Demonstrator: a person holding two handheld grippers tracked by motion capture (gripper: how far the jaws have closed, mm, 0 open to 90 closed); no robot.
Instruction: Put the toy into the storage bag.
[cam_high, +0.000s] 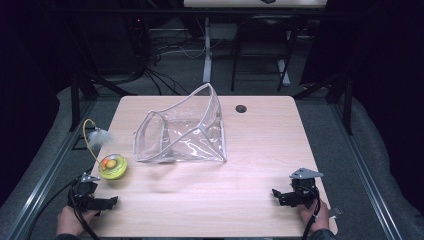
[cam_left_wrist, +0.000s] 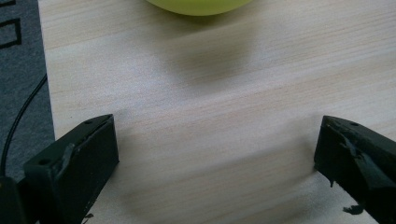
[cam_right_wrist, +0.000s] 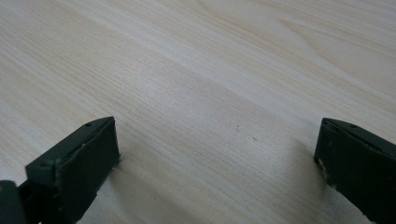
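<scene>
1. We see the left gripper (cam_high: 102, 202) resting at the table's (cam_high: 260, 210) near left corner, jaws spread wide over bare wood.
2. A yellow-green toy (cam_high: 112, 166) sits just ahead of it, apart.
3. The right gripper (cam_high: 281, 195), likewise spread, holds nothing.
4. The clear zip pouch (cam_high: 182, 131) stands well ahead, between both grippers.
</scene>
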